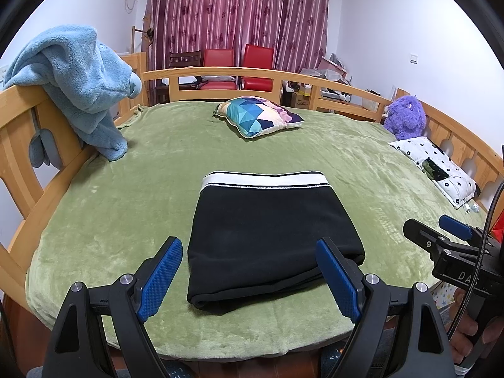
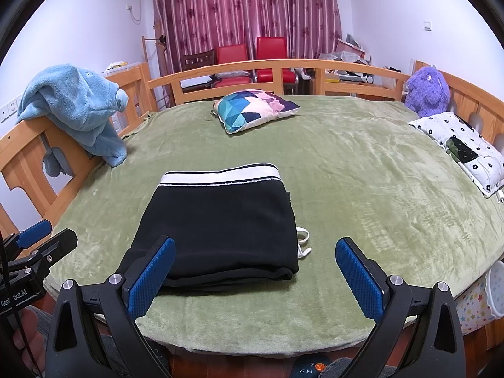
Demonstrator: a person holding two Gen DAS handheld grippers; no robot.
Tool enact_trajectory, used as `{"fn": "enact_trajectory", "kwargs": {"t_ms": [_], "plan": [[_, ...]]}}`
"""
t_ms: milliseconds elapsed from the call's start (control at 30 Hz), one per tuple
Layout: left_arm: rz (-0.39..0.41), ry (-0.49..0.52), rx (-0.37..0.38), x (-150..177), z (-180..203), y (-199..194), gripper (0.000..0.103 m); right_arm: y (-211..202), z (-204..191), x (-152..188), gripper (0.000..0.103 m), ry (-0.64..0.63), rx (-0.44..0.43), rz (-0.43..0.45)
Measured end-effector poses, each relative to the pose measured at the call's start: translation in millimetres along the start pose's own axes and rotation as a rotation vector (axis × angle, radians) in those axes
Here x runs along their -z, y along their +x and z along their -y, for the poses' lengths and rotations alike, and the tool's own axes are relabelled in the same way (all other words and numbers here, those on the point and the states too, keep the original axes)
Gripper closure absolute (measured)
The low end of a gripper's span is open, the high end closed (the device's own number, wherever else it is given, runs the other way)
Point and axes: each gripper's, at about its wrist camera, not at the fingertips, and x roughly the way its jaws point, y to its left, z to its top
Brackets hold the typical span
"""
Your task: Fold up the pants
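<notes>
Black pants (image 1: 271, 236) with a white waistband (image 1: 264, 180) lie folded into a compact rectangle on the green blanket (image 1: 126, 220), waistband at the far side. My left gripper (image 1: 249, 271) hovers open above the near edge of the pants (image 2: 220, 230), nothing between its blue pads. My right gripper (image 2: 255, 271) is open too, its left finger over the near left corner of the pants. A white drawstring (image 2: 303, 242) pokes out at the pants' right side. Each gripper shows at the edge of the other's view: the right gripper (image 1: 441, 236), the left gripper (image 2: 41, 239).
A wooden bed rail (image 1: 239, 74) rings the bed. A blue fleece (image 1: 78, 85) hangs over the left rail. A patterned cushion (image 1: 258, 115), a purple plush toy (image 1: 404, 118) and a flowered pillow (image 1: 438, 170) lie at the far and right sides. Red chairs (image 1: 239, 63) stand behind.
</notes>
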Motion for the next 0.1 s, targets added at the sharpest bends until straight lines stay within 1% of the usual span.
{"fn": "enact_trajectory", "kwargs": {"t_ms": [100], "plan": [[0.004,0.010,0.004,-1.9,0.4,-0.1,0.017,0.1,-0.5,1.0,0.003,-0.005,0.000,-0.002]]}}
